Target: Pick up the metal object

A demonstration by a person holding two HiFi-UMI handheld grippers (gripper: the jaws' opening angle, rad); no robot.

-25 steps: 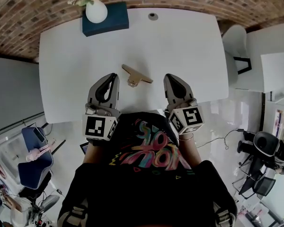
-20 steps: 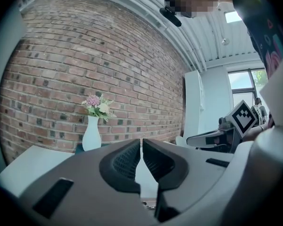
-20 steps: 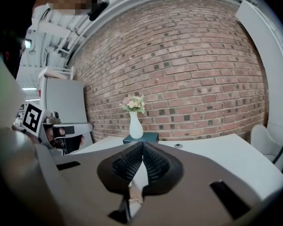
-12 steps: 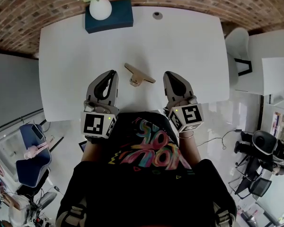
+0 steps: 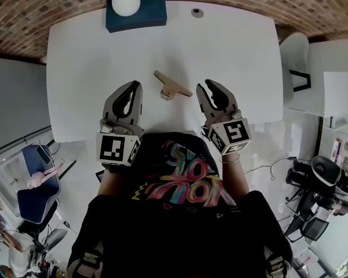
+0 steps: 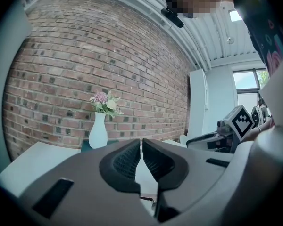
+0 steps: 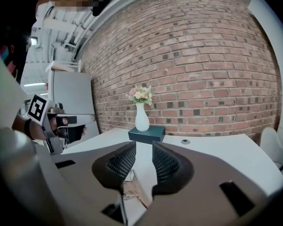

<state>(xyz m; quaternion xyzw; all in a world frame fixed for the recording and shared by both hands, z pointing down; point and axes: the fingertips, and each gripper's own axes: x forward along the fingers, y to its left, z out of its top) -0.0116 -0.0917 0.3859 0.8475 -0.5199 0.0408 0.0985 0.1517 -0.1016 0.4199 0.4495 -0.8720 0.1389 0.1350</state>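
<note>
T-shaped metal object [image 5: 172, 86] flat on white table [image 5: 232, 51], between the grippers, untouched. Right gripper [image 5: 206, 86] jaws just opening, narrow gap, empty; in its own view they half hide the object. Left gripper [image 5: 137, 84] closed, empty.

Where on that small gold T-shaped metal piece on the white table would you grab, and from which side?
Probably the short stem of the gold T-shaped metal piece, which juts toward the person and looks narrow. Come from the near side with the right gripper; its jaws have just been opening and are empty.
</note>
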